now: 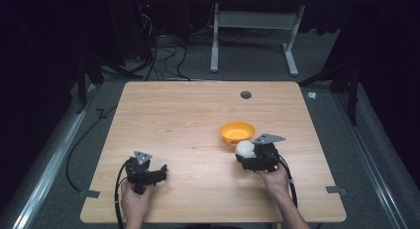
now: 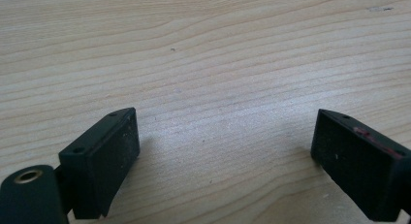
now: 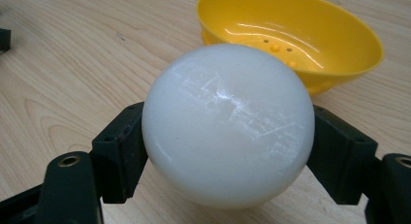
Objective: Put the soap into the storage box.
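Near the surface's [image 1: 163, 105] right middle, right claw [image 3: 228, 151] clamped on white ball [image 3: 228, 124] just short of yellow bowl [image 3: 310, 27], left claw [image 2: 225, 156] spread wide over bare wood near-left, far half open.

1. The round, smooth ball [image 3: 228, 124] is milky white.
2. The small plastic bowl [image 3: 310, 27] is bright yellow.
3. The wooden table [image 1: 173, 120] is light brown with wavy lines.
4. The gripper jaws are black.
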Motion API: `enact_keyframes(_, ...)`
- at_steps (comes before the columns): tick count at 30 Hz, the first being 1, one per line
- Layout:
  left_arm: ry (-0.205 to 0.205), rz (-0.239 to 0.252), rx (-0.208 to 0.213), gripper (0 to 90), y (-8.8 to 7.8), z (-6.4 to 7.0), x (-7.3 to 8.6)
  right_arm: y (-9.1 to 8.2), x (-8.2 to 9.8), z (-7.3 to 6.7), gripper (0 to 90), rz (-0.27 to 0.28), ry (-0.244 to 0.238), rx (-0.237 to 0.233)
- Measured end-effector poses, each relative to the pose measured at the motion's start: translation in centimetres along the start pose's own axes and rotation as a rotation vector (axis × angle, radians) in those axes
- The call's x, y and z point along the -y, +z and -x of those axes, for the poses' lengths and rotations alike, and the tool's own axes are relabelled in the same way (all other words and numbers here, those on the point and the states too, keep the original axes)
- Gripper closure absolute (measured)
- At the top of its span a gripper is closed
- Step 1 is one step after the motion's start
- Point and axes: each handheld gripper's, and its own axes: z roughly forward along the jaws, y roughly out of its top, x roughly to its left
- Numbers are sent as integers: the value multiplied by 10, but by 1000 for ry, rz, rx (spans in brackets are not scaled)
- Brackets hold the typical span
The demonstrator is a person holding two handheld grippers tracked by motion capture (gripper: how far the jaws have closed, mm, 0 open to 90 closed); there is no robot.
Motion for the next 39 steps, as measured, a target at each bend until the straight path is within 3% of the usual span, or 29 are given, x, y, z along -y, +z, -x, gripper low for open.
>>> enact_keyframes(23, 4, -2, 1, 104, 0, 0, 0, -13, -23, 13, 246, 23, -8, 3)
enact_keyframes(34, 4, -2, 2, 104, -1, 0, 0, -10, -39, 16, 246, 12, -18, 7)
enact_keyframes(39, 2, 0, 1, 104, -1, 0, 0, -7, -49, 21, 246, 12, 0, 1)
